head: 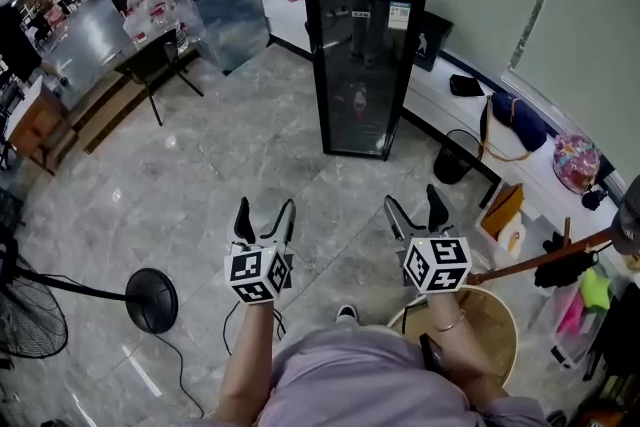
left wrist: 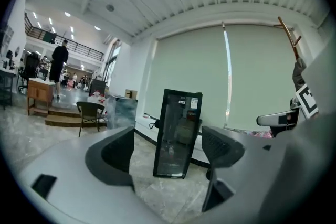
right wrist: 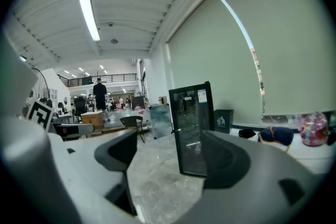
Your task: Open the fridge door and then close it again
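Observation:
A tall black fridge (head: 363,53) with a glass door stands shut against the far wall, a few steps ahead of me. It also shows between the jaws in the left gripper view, fridge (left wrist: 176,132), and in the right gripper view, fridge (right wrist: 195,128). My left gripper (head: 264,217) is held out at waist height, open, with nothing between its fingers. My right gripper (head: 413,209) hangs level with it, also open and empty. Both point toward the fridge and are well short of it.
A black bin (head: 456,156) and a low white ledge (head: 470,115) with bags lie right of the fridge. A fan base (head: 151,299) with a cable sits at my left, a round wooden stool (head: 490,323) at my right. A chair (head: 160,65) and tables stand far left.

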Demonstrator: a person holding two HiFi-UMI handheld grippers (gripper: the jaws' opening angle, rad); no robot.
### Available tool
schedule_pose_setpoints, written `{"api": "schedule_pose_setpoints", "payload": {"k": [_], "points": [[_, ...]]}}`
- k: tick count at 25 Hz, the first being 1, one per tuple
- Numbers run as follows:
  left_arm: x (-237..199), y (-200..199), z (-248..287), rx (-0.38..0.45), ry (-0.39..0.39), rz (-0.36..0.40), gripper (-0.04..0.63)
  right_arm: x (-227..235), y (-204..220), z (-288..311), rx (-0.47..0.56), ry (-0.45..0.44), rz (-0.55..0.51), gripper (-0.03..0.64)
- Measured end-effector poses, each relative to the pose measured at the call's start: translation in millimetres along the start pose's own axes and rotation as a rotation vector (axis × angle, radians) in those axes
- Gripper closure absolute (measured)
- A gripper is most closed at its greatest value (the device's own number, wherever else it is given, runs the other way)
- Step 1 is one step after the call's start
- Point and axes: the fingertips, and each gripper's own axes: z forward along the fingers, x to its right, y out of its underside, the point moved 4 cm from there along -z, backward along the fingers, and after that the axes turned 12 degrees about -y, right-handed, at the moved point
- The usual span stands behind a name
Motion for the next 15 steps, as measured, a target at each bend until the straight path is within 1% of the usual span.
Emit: {"api": "schedule_pose_setpoints", "payload": {"k": [2, 4, 6, 10, 15], "points": [[-3, 0, 2, -0.001, -0.022, -0.001, 0.19, 4, -1, -1, 0.011, 0.012, 0.004, 0.199], [-5, 1, 3, -0.007, -0.03, -0.004, 0.177, 8, -2, -2, 0.013, 0.021, 0.002, 0.153], [-6, 0, 6, -0.008, -0.031, -0.004, 0.172, 12, -3, -2, 0.015, 0.027, 0.001, 0.124], [-4, -3, 16, -0.007, -0.027, -0.003, 0.166, 19, -5, 2, 0.011, 0.031, -0.006, 0.098], [-3, -5, 37, -0.013, -0.013, -0.014, 0.163, 25, -10, 17, 0.011, 0.032, -0.019, 0.089]]}}
